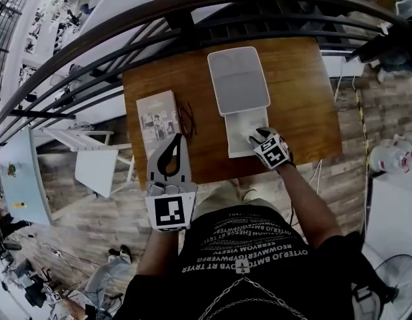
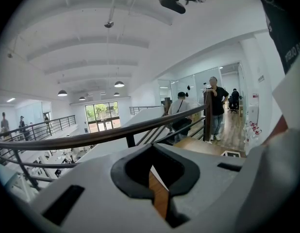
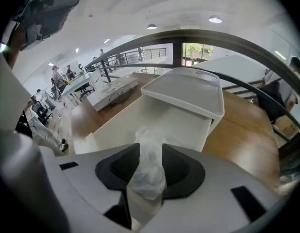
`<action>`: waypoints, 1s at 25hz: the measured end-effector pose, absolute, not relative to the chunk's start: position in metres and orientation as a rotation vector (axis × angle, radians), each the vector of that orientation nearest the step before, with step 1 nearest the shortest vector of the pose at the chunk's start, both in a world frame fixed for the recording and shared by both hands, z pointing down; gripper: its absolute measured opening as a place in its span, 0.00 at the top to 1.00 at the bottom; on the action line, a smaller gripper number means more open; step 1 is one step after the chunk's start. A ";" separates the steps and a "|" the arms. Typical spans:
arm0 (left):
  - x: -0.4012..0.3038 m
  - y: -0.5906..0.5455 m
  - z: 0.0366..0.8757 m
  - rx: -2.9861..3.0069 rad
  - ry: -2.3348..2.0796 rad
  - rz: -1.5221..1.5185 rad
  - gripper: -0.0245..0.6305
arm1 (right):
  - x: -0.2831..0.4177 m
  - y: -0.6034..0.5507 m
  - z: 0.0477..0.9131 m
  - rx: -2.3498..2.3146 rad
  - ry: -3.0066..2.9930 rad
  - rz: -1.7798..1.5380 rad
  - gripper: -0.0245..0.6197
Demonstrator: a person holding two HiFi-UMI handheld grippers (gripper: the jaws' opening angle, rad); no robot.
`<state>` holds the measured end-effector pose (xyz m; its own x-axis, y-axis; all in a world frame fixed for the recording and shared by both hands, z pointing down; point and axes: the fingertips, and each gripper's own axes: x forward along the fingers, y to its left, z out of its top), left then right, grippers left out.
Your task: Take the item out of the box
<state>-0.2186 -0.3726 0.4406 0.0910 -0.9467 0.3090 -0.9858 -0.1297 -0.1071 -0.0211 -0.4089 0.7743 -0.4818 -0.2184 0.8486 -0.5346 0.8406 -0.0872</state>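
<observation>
A person stands at a wooden table [image 1: 301, 92] beside a dark railing [image 1: 93, 35], holding a gripper in each hand. The right gripper [image 1: 251, 137] [image 3: 145, 181] hovers over an open white box [image 1: 235, 127] [image 3: 155, 123], whose lid [image 1: 238, 79] [image 3: 185, 93] stands tipped back. Its jaws are pinched on a crumpled clear plastic bag [image 3: 148, 166], held just above the box's near end. The left gripper [image 1: 177, 140] [image 2: 154, 191] sits at the table's near edge, jaws drawn together on nothing. A booklet [image 1: 158, 117] and eyeglasses [image 1: 186, 120] lie left of the box.
</observation>
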 end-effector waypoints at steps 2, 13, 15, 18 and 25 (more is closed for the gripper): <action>-0.220 -0.370 0.444 2.211 -1.983 0.453 0.95 | -0.023 -0.409 0.781 0.547 -2.059 0.440 0.74; -0.217 -0.355 0.437 2.217 -1.997 0.466 0.95 | -0.019 -0.412 0.781 0.568 -2.013 0.347 0.92; -0.215 -0.350 0.433 2.216 -2.001 0.466 0.95 | -0.016 -0.411 0.776 0.585 -2.033 0.371 0.92; -0.214 -0.342 0.426 2.217 -2.018 0.459 0.95 | -0.011 -0.408 0.761 0.623 -2.081 0.390 0.92; -0.203 -0.322 0.414 2.229 -2.025 0.451 0.95 | -0.002 -0.402 0.701 0.720 -2.222 0.389 0.92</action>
